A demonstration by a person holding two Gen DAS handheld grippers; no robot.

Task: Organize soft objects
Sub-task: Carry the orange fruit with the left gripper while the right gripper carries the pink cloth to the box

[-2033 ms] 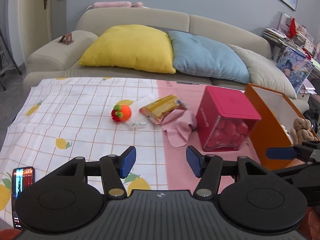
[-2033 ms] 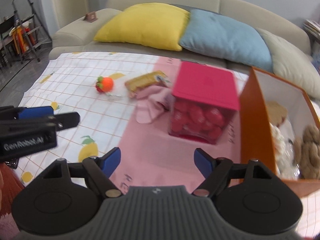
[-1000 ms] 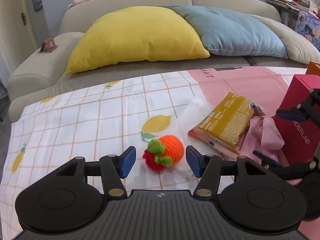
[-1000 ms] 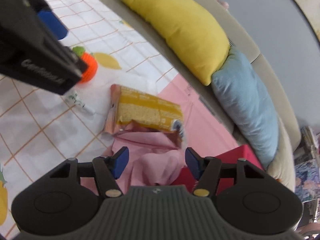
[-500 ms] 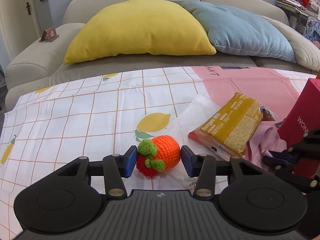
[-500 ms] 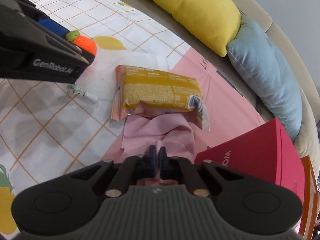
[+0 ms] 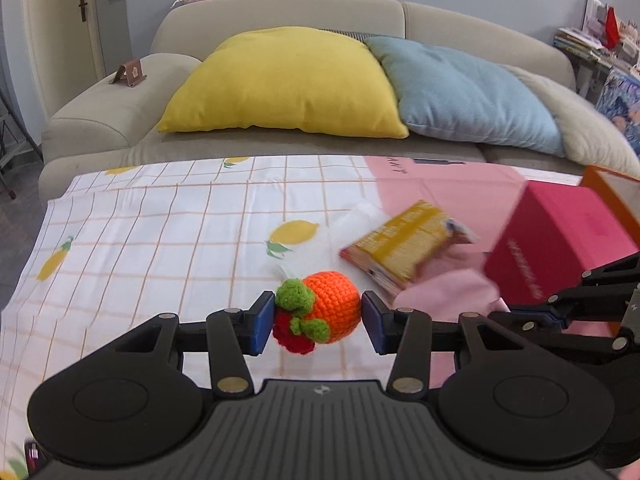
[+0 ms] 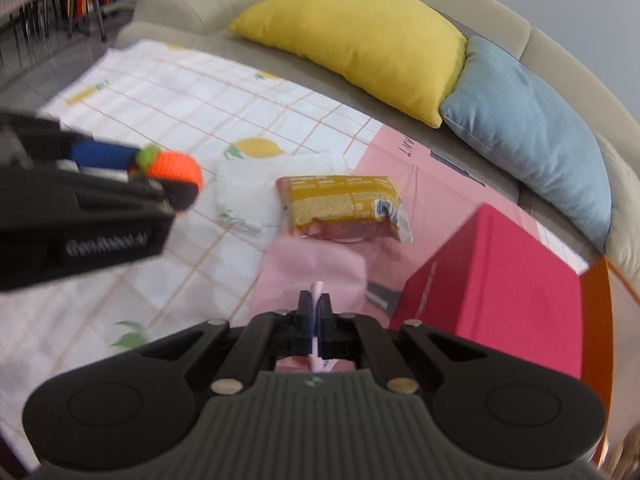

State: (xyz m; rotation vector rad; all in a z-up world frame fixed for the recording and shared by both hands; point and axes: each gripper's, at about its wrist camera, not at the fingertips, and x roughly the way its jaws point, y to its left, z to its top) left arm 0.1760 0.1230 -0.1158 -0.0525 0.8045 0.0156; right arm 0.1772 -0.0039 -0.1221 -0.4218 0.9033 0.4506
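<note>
The left gripper [image 7: 318, 323] has its blue pads pressed against both sides of a crocheted orange fruit toy [image 7: 320, 312] with green leaves, holding it above the lemon-print tablecloth [image 7: 140, 240]. The right gripper [image 8: 315, 312] is closed almost fully, pinching a fold of the pink cloth [image 8: 312, 264], which lies between a yellow snack packet [image 8: 344, 200] and a red box [image 8: 492, 280], in front of the yellow cushion [image 7: 284, 84] on the sofa [image 7: 280, 12]

Crocheted toy [image 7: 328, 312] sitting between left gripper [image 7: 318, 322] pads, above tablecloth [image 7: 160, 240]. Snack packet [image 7: 404, 244] lying right of it, overlapping cloth [image 8: 316, 268]. Box [image 7: 560, 248] standing further right; sofa [image 7: 280, 12] behind.
</note>
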